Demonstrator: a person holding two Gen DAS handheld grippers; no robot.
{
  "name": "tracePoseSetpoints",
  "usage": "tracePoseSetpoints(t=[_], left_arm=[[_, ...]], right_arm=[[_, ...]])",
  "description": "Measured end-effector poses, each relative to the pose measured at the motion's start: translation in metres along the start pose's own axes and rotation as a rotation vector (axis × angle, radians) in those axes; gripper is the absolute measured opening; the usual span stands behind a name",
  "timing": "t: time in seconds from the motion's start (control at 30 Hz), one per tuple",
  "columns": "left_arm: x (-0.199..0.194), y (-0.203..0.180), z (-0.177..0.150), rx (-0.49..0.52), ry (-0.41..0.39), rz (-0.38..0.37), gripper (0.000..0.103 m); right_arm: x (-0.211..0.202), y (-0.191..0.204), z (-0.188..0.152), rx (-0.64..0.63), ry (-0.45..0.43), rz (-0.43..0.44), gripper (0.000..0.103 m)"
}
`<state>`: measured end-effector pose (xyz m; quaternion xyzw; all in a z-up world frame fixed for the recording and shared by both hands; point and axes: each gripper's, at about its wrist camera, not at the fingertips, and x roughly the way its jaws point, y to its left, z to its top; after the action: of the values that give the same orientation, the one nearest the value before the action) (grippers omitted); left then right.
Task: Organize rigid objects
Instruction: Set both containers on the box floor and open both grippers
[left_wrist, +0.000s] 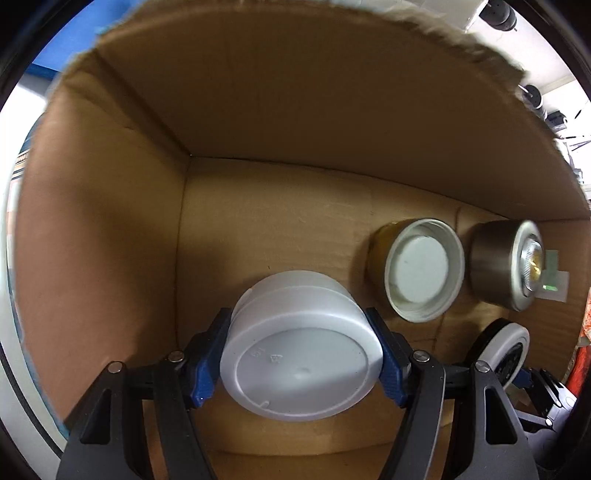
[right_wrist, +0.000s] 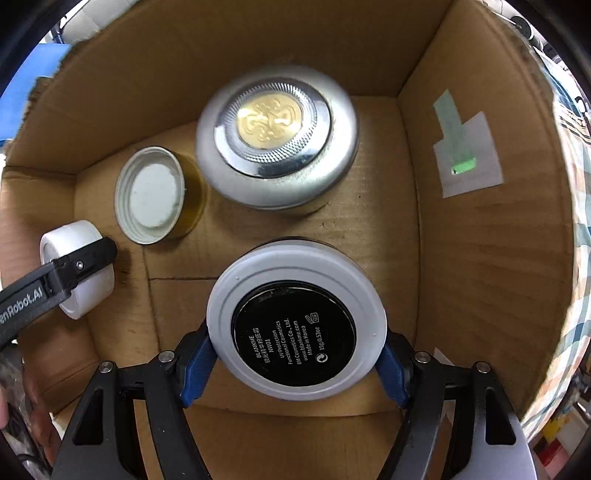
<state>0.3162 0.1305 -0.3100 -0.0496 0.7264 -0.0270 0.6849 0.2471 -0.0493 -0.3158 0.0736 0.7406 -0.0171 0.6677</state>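
Both grippers reach into an open cardboard box (left_wrist: 288, 110). My left gripper (left_wrist: 299, 350) is shut on a plain white round jar (left_wrist: 299, 354), bottom toward the camera; the jar also shows at the left of the right wrist view (right_wrist: 79, 269). My right gripper (right_wrist: 295, 350) is shut on a white round compact with a black label (right_wrist: 295, 328), held above the box floor; it shows at the lower right of the left wrist view (left_wrist: 506, 350). A silver jar with a gold emblem (right_wrist: 277, 136) and a yellow jar with a white cap (right_wrist: 151, 194) stand on the box floor.
The box walls (right_wrist: 487, 258) close in on all sides. A white sticker with green tape (right_wrist: 467, 155) is on the right wall. The silver jar (left_wrist: 506, 266) and the yellow jar (left_wrist: 421, 269) stand to the right of my left gripper. Bare box floor (left_wrist: 280, 229) lies ahead of it.
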Motion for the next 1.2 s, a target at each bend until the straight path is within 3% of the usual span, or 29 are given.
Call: tracePoseSetpoints(t=[0.43, 0.73, 1.13, 1.2], left_arm=[[0.005, -0.008, 0.016, 0.038, -0.009, 0.039, 0.068], [0.001, -0.009, 0.013, 0.020, 0.051, 0.022, 0.069], [-0.068, -0.014, -0.013, 0.036, -0.020, -0.018, 0.072], [-0.082, -0.016, -0.017, 0.037, -0.043, -0.021, 0.080]], right_arm=[[0.018, 0.002, 0.025, -0.001, 0.052, -0.033, 0.078], [0.021, 0.011, 0.038, -0.014, 0.086, -0.040, 0.080], [-0.023, 0.022, 0.014, -0.060, 0.032, -0.005, 0.093], [-0.033, 0.023, 0.010, -0.067, 0.014, -0.009, 0.097]])
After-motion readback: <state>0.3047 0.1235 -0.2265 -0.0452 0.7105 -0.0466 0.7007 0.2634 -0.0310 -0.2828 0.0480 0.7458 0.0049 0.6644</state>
